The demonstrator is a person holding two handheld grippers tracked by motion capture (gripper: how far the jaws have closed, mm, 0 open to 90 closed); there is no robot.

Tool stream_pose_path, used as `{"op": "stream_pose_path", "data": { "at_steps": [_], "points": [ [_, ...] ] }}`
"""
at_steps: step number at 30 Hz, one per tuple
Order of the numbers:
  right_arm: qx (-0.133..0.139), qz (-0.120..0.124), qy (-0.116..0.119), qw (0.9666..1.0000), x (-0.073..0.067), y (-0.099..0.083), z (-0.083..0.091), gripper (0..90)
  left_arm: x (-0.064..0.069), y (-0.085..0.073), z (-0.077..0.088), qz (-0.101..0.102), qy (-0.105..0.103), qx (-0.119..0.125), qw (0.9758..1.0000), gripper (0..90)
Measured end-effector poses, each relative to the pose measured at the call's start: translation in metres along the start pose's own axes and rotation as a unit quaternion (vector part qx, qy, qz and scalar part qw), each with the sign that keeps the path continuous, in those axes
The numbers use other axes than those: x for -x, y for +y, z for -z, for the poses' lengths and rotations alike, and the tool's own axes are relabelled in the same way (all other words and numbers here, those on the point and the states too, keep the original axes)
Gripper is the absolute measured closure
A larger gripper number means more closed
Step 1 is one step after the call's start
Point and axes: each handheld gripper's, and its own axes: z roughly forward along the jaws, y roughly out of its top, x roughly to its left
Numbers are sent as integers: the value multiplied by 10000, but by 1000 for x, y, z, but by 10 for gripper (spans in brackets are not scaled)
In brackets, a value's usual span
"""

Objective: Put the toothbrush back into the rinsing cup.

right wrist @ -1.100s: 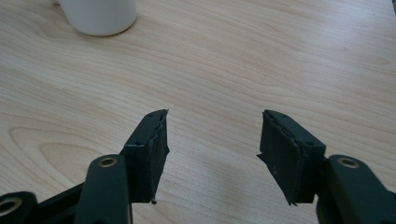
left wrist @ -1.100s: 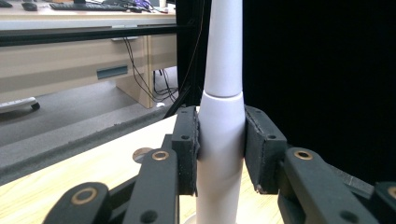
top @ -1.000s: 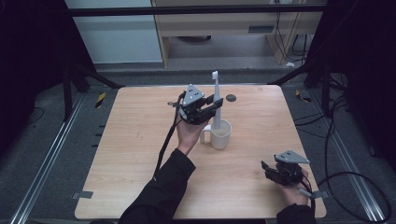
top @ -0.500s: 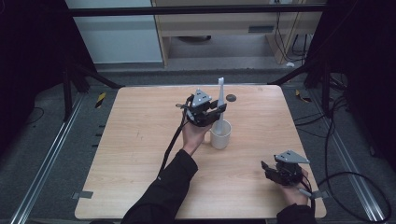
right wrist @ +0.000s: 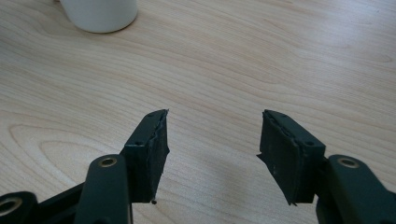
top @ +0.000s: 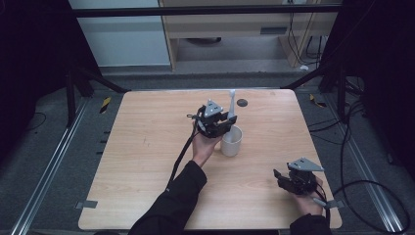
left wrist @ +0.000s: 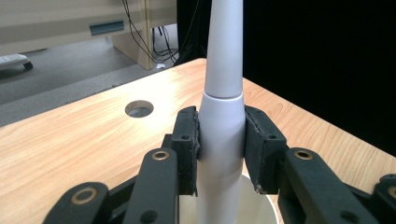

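Note:
A white electric toothbrush [top: 232,104] stands upright with my left gripper [top: 228,121] shut on its handle. In the left gripper view the two pads press the toothbrush [left wrist: 222,135] from both sides, and its lower end hangs over the mouth of a white cup [left wrist: 258,205]. The cup [top: 231,142] stands near the middle of the wooden table [top: 147,161]. Near the table's front right corner, low over the wood, my right gripper [top: 280,177] is open with nothing between its jaws [right wrist: 212,140]. It faces the cup [right wrist: 100,14].
A round hole [top: 242,103] is cut in the table behind the cup, also in the left gripper view [left wrist: 139,108]. Black frame posts and cables surround the table. A cabinet stands beyond the far edge.
My left gripper has carried the toothbrush to the right and slightly down, from beside the cup to over its mouth. The right gripper has stayed still.

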Motion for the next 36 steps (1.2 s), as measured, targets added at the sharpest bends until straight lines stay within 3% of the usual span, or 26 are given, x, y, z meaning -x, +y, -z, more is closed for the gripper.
{"op": "stream_pose_path", "data": {
  "at_steps": [16, 27, 36],
  "points": [
    [6, 31, -14, 10000, 0, 0, -1, 415, -2, -22, -3, 71, 19, -197, 9998, 663],
    [1, 35, -17, 10000, 0, 0, -1, 412, -3, -30, -5, 26, -13, -328, 9995, 661],
    [-11, 43, -24, 10000, -1, 0, -1, 409, -2, -32, -3, 31, -38, -296, 9995, 652]
  ]
}}
